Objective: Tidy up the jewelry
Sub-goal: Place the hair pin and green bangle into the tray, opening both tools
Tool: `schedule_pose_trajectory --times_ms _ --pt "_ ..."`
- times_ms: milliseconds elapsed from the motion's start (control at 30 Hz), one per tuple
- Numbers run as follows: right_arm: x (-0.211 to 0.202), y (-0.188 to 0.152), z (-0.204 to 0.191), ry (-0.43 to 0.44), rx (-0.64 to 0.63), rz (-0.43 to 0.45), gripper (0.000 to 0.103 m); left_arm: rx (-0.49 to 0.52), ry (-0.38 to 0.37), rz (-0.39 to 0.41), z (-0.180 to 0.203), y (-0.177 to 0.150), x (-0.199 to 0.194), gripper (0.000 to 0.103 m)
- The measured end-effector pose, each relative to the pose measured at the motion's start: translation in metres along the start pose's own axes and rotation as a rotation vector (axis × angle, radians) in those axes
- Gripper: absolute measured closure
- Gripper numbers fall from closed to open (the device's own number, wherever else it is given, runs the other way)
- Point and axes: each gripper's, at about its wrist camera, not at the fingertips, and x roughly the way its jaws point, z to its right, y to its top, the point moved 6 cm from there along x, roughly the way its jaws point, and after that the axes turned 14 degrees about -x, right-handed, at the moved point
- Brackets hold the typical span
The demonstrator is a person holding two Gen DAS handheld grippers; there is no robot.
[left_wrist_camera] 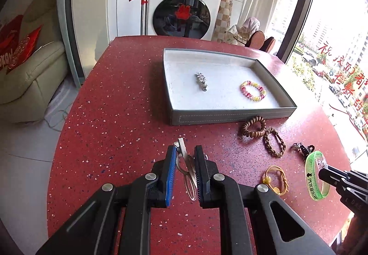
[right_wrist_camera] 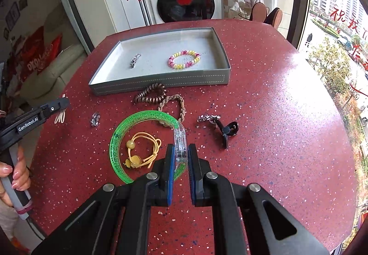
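Observation:
A grey tray (left_wrist_camera: 230, 114) (right_wrist_camera: 161, 84) sits on the red table and holds a silver clip (left_wrist_camera: 201, 82) (right_wrist_camera: 135, 59) and a pink-yellow bead bracelet (left_wrist_camera: 253, 90) (right_wrist_camera: 184, 59). My left gripper (left_wrist_camera: 185, 150) (right_wrist_camera: 62, 103) is shut on a clear hair clip (left_wrist_camera: 186, 163) with a metal clasp, held above the table. My right gripper (right_wrist_camera: 180, 151) (left_wrist_camera: 322, 173) is shut on the clear clasp of a green bangle (right_wrist_camera: 128, 135) (left_wrist_camera: 316, 176).
In front of the tray lie a brown coil bracelet (right_wrist_camera: 150, 94) (left_wrist_camera: 253, 129), a braided bracelet (right_wrist_camera: 174, 107) (left_wrist_camera: 274, 142), a yellow cord bracelet (right_wrist_camera: 142, 149) (left_wrist_camera: 276, 178), a small silver piece (right_wrist_camera: 95, 119), and a silver-and-black clip (right_wrist_camera: 218, 125) (left_wrist_camera: 302, 148).

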Motion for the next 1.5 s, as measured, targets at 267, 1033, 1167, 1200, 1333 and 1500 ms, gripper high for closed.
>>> schedule_pose_trajectory --times_ms 267,1033,1167,1200,1333,1500 --pt "0.011 0.057 0.018 0.006 -0.006 0.029 0.091 0.022 -0.034 0.019 0.030 0.033 0.003 0.069" --pt "0.165 0.167 0.079 -0.055 0.036 -0.110 0.091 0.062 0.103 -0.088 0.073 0.123 0.155 0.069" --pt "0.176 0.161 0.083 -0.062 0.039 -0.130 0.091 0.074 0.139 -0.115 0.072 0.118 0.174 0.069" --pt "0.176 0.161 0.083 -0.065 0.036 -0.121 0.091 0.076 0.143 -0.116 0.071 0.116 0.176 0.069" --pt "0.175 0.160 0.079 -0.071 0.017 -0.117 0.090 0.099 0.166 -0.100 0.075 0.113 0.181 0.069" --pt "0.173 0.160 0.076 -0.045 0.026 -0.107 0.082 0.113 0.194 -0.088 0.074 0.112 0.177 0.069"
